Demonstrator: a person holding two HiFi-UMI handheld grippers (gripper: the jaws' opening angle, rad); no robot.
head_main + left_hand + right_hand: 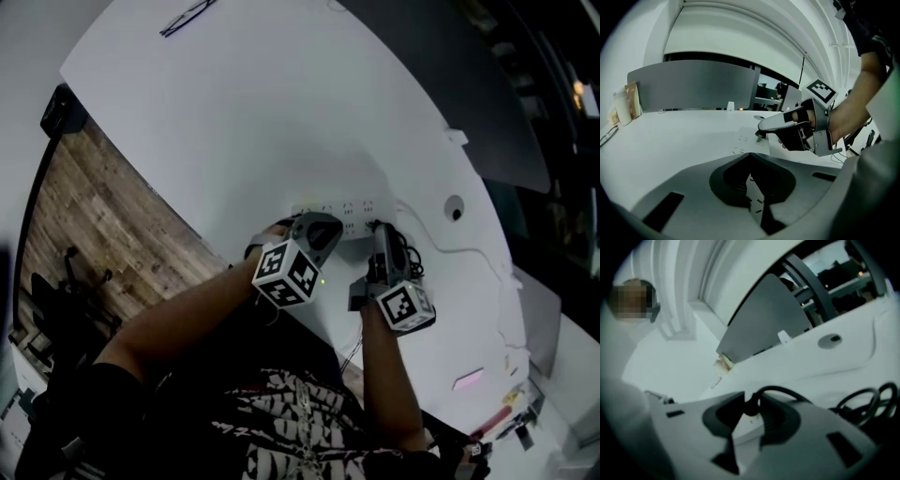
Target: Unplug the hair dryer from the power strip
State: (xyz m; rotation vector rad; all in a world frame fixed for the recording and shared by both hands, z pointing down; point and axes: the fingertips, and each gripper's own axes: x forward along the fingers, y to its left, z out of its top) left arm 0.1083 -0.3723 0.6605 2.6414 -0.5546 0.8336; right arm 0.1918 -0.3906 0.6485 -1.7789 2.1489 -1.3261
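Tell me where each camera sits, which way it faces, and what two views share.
Head view: on the person's head, looking steeply down at the white table and power strip; both forearms, left gripper and right gripper show.
Left gripper view: on the left gripper, facing along its jaws across the table toward a grey partition; the person's right hand shows.
Right gripper view: on the right gripper, facing along its jaws, closed on the black plug.
Shared: head and left gripper views both show the right gripper.
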